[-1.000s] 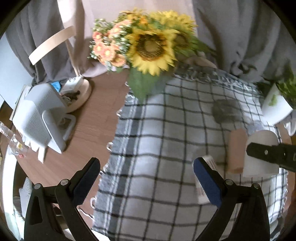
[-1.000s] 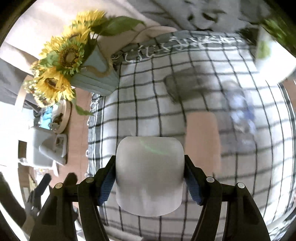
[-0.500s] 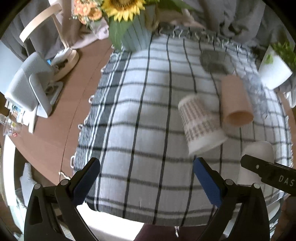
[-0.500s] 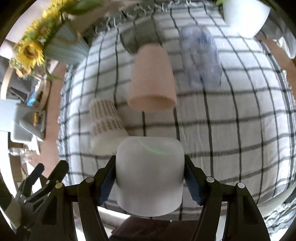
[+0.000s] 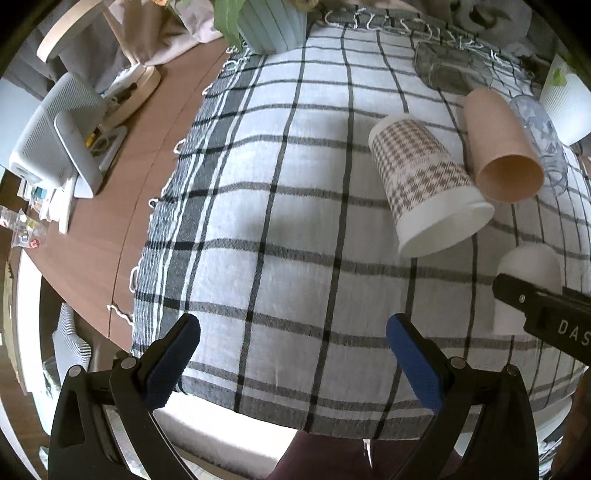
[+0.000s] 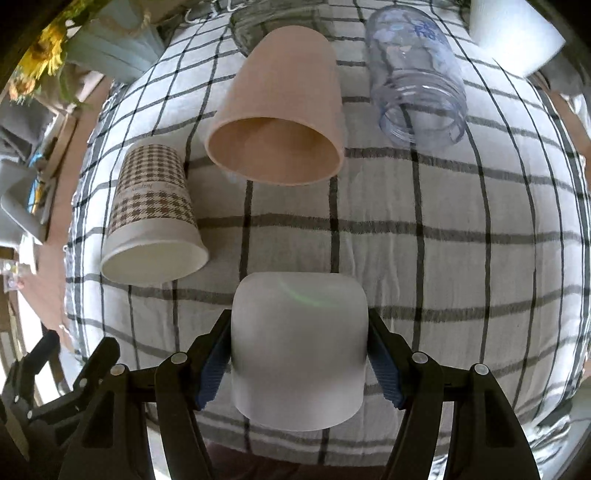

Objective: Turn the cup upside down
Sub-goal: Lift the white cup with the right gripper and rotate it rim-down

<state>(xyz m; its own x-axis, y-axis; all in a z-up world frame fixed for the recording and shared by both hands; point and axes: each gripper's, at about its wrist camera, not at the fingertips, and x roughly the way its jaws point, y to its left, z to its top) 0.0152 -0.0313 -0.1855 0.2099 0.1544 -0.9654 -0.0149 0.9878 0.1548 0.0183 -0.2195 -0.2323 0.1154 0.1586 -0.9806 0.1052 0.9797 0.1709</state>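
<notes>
My right gripper (image 6: 299, 354) is shut on a plain white cup (image 6: 299, 350), closed end pointing forward, above the near edge of the checked cloth (image 6: 461, 240). The cup also shows in the left wrist view (image 5: 526, 284), with the right gripper's finger across it. My left gripper (image 5: 293, 354) is open and empty over the cloth's near edge (image 5: 277, 295). A houndstooth paper cup (image 6: 153, 221), a tan cup (image 6: 280, 110) and a clear plastic cup (image 6: 417, 77) lie on their sides on the cloth.
A pale blue vase with sunflowers (image 5: 271, 22) stands at the cloth's far left. A white plant pot (image 5: 565, 99) stands at the far right. A grey glass item (image 5: 447, 68) lies at the back. A white device (image 5: 55, 136) sits on the wooden table.
Both grippers have pulled back toward the near edge and tilted down. The lying cups have come into fuller view. The right gripper still holds the white cup.
</notes>
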